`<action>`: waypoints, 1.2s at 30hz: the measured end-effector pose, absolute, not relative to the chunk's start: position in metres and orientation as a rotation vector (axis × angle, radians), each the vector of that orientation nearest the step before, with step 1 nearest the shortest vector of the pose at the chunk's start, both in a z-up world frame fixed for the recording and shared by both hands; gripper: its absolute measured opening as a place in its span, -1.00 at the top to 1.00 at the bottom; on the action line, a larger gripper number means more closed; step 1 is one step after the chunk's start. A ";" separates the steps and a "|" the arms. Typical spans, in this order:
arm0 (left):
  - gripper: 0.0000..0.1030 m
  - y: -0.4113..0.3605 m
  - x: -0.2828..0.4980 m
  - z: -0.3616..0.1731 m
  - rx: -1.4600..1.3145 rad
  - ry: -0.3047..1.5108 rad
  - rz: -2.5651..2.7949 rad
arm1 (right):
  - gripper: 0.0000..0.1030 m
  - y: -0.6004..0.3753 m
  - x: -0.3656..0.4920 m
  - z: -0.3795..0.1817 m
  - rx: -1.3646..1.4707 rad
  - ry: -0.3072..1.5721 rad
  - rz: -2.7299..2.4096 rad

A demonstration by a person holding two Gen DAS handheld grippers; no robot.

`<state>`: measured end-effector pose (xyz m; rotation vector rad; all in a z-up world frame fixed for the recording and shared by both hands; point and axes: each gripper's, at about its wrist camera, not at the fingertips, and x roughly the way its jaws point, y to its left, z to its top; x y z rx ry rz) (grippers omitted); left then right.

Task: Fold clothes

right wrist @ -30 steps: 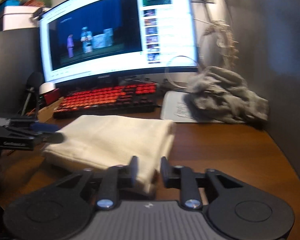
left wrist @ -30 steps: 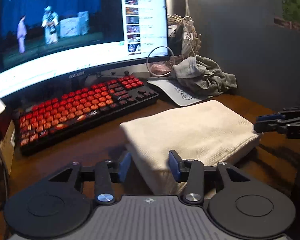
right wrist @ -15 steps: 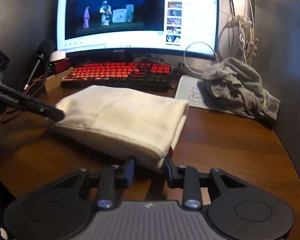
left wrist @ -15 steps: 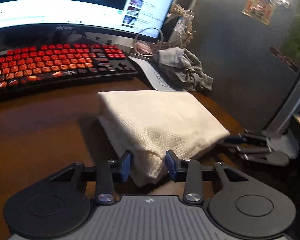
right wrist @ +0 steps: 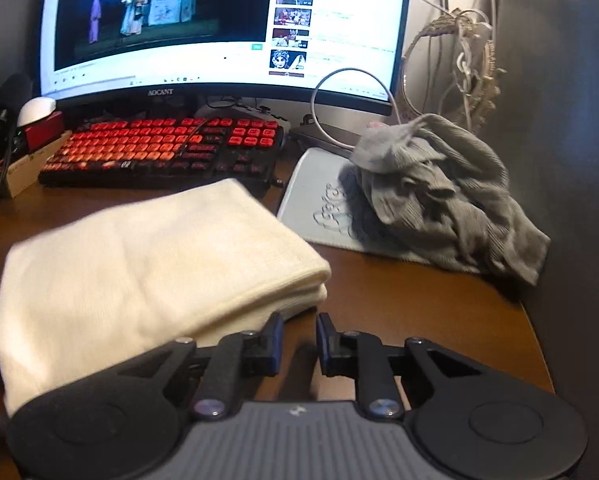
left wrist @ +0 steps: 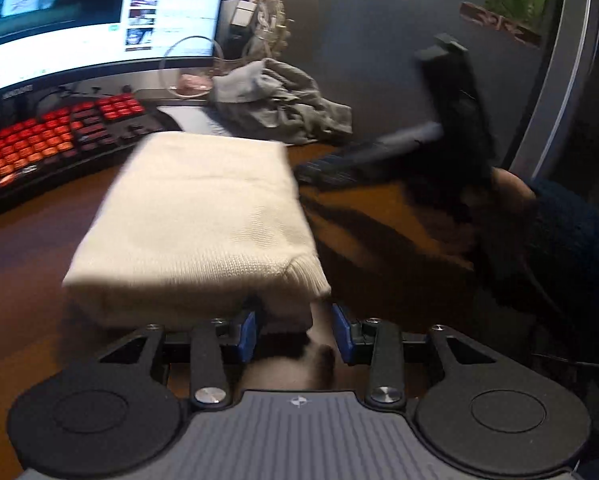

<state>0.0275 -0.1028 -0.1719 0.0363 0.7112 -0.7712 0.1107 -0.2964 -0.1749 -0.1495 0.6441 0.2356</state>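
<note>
The folded cream sweater (left wrist: 195, 216) sits on the brown desk (left wrist: 31, 232), near side of the red-lit keyboard (left wrist: 39, 144), with a crumpled grey garment (right wrist: 431, 192) on the pad far right. Left gripper (left wrist: 293, 330) is right at the sweater's near corner, blue pads partly spread and opening a little; the folded edge sits between them, against the left pad, clear of the right one. Right gripper (right wrist: 298, 338) is at the sweater's right-hand near corner, its jaws narrow and closing, and the gap between them looks bare, the cloth lying just left of the left finger. Over in the left view that right gripper (left wrist: 311, 170) is blurred beside the sweater's far right edge.
</note>
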 end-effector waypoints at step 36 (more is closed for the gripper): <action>0.49 -0.085 0.005 -0.178 0.593 0.505 -0.448 | 0.48 -0.234 -0.027 -0.187 -0.276 0.421 0.267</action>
